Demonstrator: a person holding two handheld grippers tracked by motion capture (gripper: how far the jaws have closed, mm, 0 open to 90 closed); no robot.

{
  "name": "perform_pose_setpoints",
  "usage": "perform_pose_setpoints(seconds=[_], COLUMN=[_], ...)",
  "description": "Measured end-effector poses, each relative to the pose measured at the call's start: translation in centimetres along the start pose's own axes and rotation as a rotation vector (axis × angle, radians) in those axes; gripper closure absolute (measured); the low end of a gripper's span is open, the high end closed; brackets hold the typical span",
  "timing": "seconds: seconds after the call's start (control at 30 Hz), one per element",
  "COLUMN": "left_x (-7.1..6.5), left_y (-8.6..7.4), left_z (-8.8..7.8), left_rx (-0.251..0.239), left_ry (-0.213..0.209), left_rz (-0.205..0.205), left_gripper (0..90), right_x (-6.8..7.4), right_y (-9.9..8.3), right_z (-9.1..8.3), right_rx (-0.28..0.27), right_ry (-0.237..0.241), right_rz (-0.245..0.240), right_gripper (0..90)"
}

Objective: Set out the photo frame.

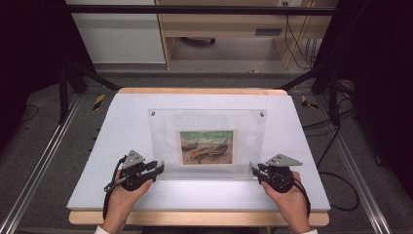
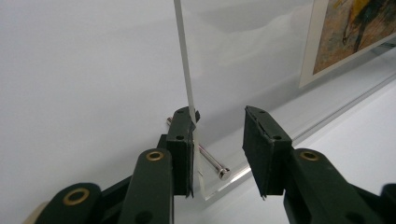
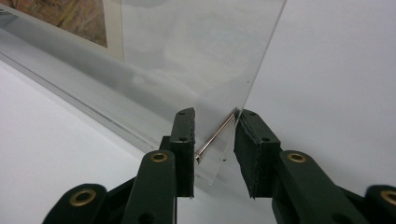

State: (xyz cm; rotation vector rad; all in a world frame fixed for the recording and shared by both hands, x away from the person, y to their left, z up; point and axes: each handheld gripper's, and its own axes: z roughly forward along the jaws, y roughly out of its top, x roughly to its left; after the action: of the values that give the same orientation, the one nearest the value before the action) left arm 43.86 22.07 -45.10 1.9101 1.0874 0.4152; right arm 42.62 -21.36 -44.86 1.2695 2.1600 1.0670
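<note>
The left hand-held gripper [image 1: 157, 168] and right hand-held gripper [image 1: 254, 170] are both open, one at each near bottom corner of the clear plastic picture frame [image 1: 207, 141]. It runs sideways between them on the white bench [image 1: 122, 126].

No text, label, brand, number or sign can be read in any of the views. The print [image 1: 206, 146] in the clear acrylic frame [image 1: 207, 122] carries a painted picture of boats, with no lettering that can be made out.
</note>
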Motion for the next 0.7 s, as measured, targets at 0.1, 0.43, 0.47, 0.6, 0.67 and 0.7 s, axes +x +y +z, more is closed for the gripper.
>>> perform_pose_setpoints(seconds=[0.1, 0.43, 0.47, 0.6, 0.67, 0.7], left_x=[-0.01, -0.09, -0.1, -0.11, -0.12, -0.12], left_y=[-0.04, -0.15, -0.15, -0.15, -0.15, -0.15], left_z=[-0.01, -0.04, -0.04, -0.03, -0.03, -0.03], left_rx=[0.002, 0.009, 0.011, 0.012, 0.012, 0.013], left_ry=[-0.001, -0.003, -0.004, -0.004, -0.003, -0.004], left_rz=[0.0, 0.007, 0.008, 0.008, 0.009, 0.009], left_gripper=[63.1, 63.0, 63.0, 62.9, 62.9, 62.9], right_x=[-0.05, 0.11, 0.12, 0.1, 0.13, 0.13], right_y=[-0.04, -0.24, -0.25, -0.26, -0.27, -0.26], right_z=[0.03, -0.04, -0.04, -0.05, -0.06, -0.06], right_rx=[-0.004, 0.008, 0.006, 0.006, 0.007, 0.007], right_ry=[0.001, 0.002, 0.002, 0.003, 0.003, 0.003], right_rz=[-0.008, 0.002, 0.002, -0.004, 0.002, 0.002], right_gripper=[68.7, 68.6, 68.6, 68.6, 68.6, 68.6])
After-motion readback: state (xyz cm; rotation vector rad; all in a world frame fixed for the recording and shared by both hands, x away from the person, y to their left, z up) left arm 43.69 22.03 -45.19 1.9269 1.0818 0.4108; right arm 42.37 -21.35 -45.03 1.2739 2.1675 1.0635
